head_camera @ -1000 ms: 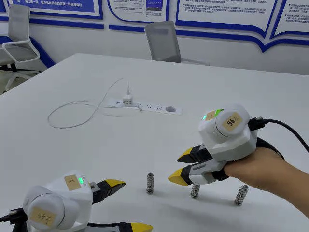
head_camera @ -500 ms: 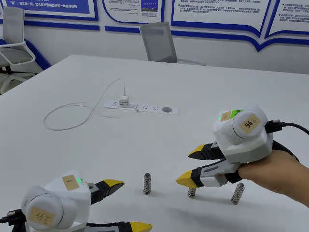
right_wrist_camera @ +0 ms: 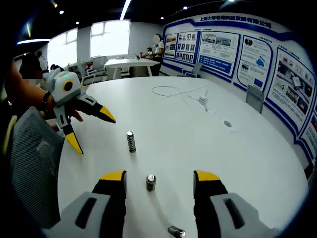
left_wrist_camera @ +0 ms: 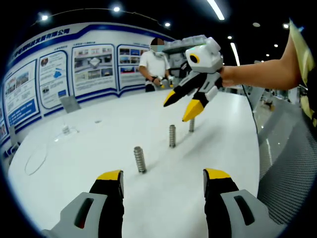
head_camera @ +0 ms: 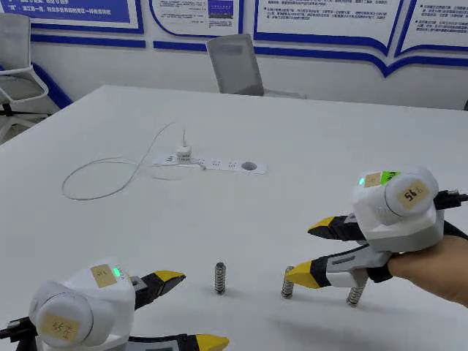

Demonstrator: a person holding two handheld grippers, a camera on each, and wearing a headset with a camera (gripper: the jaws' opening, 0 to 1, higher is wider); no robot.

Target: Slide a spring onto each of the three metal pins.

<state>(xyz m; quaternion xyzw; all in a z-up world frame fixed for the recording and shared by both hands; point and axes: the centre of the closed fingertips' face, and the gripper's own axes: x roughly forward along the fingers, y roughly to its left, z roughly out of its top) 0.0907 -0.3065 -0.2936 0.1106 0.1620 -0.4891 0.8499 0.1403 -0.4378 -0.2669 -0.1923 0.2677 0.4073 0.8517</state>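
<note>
"Where are the springs [head_camera: 220,278]?"

"All three stand upright in a row near the table's [head_camera: 292,146] near edge, seemingly each on its pin, so the job looks done."

"And the grippers?"

"The right gripper [head_camera: 301,251] hangs over the middle spring, jaws apart and empty, likely to avoid snagging. The left gripper [head_camera: 199,308] idles at the near edge, also released."

3 grey coil springs stand upright in a row on the table [head_camera: 219,139]: left spring [head_camera: 220,278], middle spring [head_camera: 288,282], right spring [head_camera: 355,294], each over a pin [right_wrist_camera: 130,134].
</note>
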